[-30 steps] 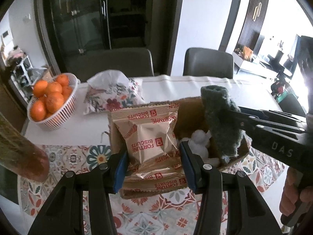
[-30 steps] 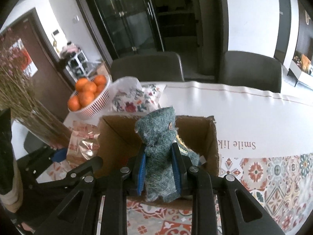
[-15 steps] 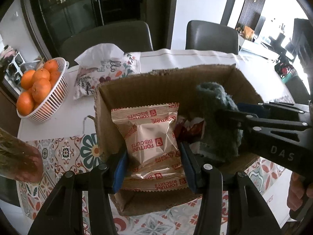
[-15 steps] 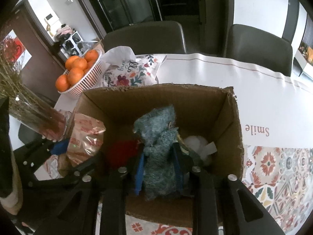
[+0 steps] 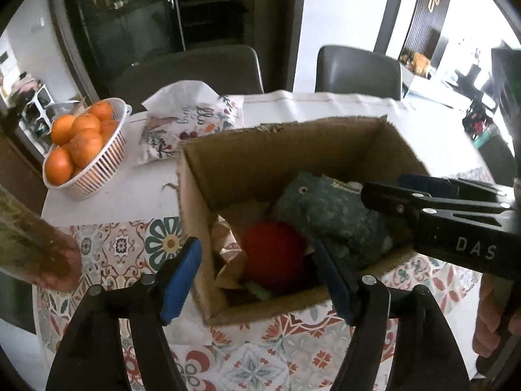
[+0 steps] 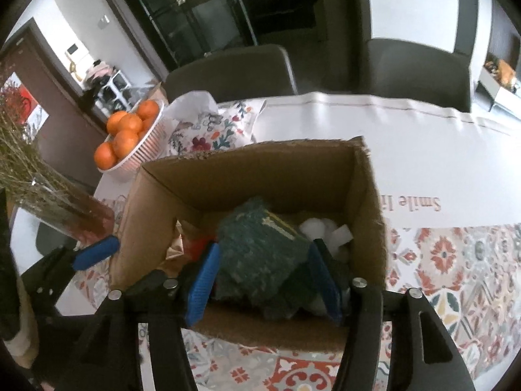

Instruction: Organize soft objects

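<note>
with both grippers' jaws just opening, the left gripper (image 5: 257, 273) released and empty and the right gripper (image 6: 263, 280) letting go of the green plush toy (image 6: 260, 254) inside the cardboard box (image 6: 228, 176), lift both straight up so the fingers don't snag it

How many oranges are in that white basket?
6 visible oranges, all piled in the white basket on the table's far left, beside the floral tissue pouch. More may be hidden underneath.
</note>
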### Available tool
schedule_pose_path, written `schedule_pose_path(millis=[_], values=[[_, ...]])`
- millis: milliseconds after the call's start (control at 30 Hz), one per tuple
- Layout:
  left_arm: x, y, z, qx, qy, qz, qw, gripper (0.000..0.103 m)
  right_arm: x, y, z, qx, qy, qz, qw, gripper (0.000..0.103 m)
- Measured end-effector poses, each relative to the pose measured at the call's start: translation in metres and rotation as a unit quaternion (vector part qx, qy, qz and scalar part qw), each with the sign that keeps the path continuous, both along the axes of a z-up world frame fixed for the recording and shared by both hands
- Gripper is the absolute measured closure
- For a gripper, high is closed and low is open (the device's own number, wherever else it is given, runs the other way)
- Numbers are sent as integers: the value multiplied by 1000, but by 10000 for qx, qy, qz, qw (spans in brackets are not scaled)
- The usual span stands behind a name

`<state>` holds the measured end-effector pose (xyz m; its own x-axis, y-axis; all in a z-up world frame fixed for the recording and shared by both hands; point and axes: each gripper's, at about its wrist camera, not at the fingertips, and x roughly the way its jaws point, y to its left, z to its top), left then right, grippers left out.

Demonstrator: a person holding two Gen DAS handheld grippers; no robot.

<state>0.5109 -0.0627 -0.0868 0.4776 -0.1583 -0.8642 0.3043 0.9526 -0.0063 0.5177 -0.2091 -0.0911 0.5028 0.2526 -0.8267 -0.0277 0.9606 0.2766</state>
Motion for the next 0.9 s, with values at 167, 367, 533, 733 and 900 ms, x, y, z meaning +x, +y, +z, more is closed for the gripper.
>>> schedule_pose_path(millis=[167, 367, 533, 733, 900], values=[[-21, 16, 20, -141, -249, 312, 9991, 28, -28, 0, 19, -230, -345, -291, 9987, 39], [-55, 31, 45, -246, -643, 500, 9964, 24, -72, 8, 45, -477, -797, -476, 9945, 33], [-89, 42, 66, -324, -982, 500, 9934, 14, -114, 14, 63, -614, -1085, -694, 9898, 28], [-139, 51, 89, -338, -1505, 362, 9874, 11, -168, 21, 82, -780, -1406, -908, 9828, 23], [-176, 58, 102, -345, -1811, 278, 9825, 5, -210, 31, 90, -929, -1566, -1035, 9778, 20]])
